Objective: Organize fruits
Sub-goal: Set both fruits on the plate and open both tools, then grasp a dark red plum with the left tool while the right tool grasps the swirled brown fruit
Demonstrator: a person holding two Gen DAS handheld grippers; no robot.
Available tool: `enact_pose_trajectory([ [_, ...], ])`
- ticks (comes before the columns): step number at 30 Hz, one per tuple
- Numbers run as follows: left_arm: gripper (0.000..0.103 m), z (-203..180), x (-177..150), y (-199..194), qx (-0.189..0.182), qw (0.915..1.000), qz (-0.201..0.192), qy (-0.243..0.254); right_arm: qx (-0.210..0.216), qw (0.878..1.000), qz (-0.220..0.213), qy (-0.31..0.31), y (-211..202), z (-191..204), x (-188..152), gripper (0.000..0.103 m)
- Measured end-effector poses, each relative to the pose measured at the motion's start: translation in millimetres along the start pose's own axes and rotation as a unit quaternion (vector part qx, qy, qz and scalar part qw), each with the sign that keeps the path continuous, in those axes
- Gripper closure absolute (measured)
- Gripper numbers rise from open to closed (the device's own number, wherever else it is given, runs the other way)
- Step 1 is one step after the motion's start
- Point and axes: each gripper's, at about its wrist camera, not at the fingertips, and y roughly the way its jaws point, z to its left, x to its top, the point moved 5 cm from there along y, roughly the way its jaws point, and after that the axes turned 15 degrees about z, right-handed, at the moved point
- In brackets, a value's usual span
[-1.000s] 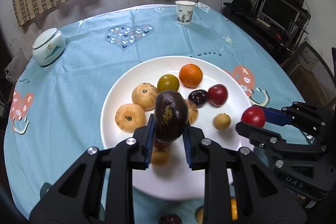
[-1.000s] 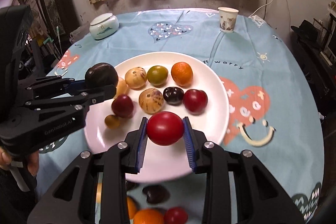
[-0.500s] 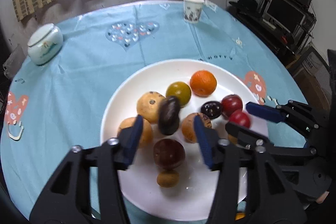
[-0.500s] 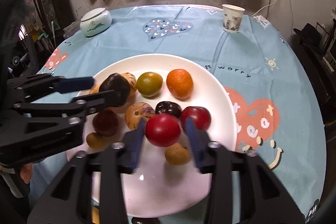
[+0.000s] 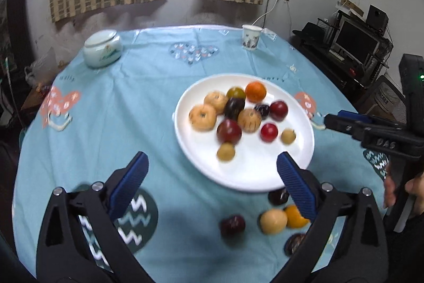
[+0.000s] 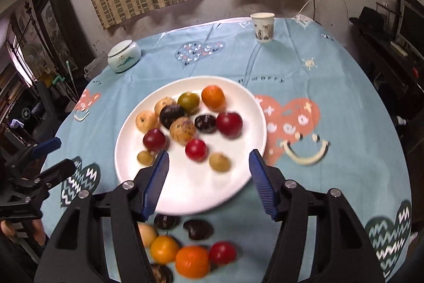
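Note:
A white plate (image 5: pixel 238 181) (image 6: pixel 190 190) on the blue tablecloth holds several fruits. Among them lie a dark purple fruit (image 5: pixel 234 108) (image 6: pixel 171 114) and a small red fruit (image 5: pixel 269 132) (image 6: pixel 196 149). My left gripper (image 5: pixel 211 159) hovers over the cloth at the plate's near left edge, its jaws opening wide with nothing between them. My right gripper (image 6: pixel 208 155) hangs above the plate's near rim, its jaws opening too and gripping nothing. More loose fruits (image 5: pixel 273 222) (image 6: pixel 192 261) lie on the cloth in front of the plate, partly hidden behind the fingers.
A paper cup (image 5: pixel 250 37) (image 6: pixel 263 27) stands at the far side of the table and a lidded ceramic jar (image 5: pixel 102 48) (image 6: pixel 124 56) at the far left. A desk with a monitor (image 5: pixel 355 40) is off to the right. A hand shows at the right edge.
Both grippers opened and let their fruits go onto the plate: the dark purple one from the left, the red one from the right. Both then drew back from the plate.

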Motion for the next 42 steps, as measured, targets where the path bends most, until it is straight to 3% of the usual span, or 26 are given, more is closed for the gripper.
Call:
enact_pose_trajectory([
  [6, 0.004, 0.2, -51.2, 7.7, -0.009, 0.9993, 0.033, -0.014, 0.003, 1.000, 0.012, -0.010, -12.9, 12.9, -42.6, 0.040],
  [14, 0.004, -4.0, -89.8, 1.2, 0.002, 0.9989, 0.046, -0.009, 0.011, 0.999, 0.029, -0.013, -16.1, 26.2, -99.2, 0.040],
  [21, 0.004, 7.6, -103.7, 0.5, 0.008, 0.9984, 0.050, -0.025, 0.029, 0.992, 0.095, -0.073, 24.3, 61.5, -155.2, 0.040],
  [25, 0.004, 8.4, -108.8, 5.6, 0.002, 0.9981, 0.055, -0.028, 0.027, 0.992, 0.093, -0.079, 38.6, 66.8, -152.6, 0.039],
  [27, 0.004, 8.7, -111.4, 10.4, 0.001, 0.9977, 0.060, -0.030, 0.002, 0.992, 0.082, -0.091, 44.3, 68.9, -148.3, 0.040],
  [29, 0.004, 9.9, -113.6, 14.9, -0.003, 0.9973, 0.065, -0.034, -0.012, 0.990, 0.088, -0.109, 54.1, 74.1, -149.1, 0.053],
  [32, 0.004, 10.3, -112.9, 19.9, -0.003, 0.9969, 0.071, -0.033, -0.037, 0.987, 0.079, -0.133, 57.5, 79.9, -152.5, 0.059],
  [35, 0.004, 9.7, -109.4, 27.3, 0.006, 0.9968, 0.075, -0.025, -0.010, 0.992, 0.078, -0.099, 50.2, 68.3, -153.6, 0.059],
  [42, 0.007, 7.2, -91.9, 57.0, 0.042, 0.9962, 0.075, -0.011, -0.019, 0.997, 0.052, -0.054, 20.9, 38.5, -160.7, 0.059],
])
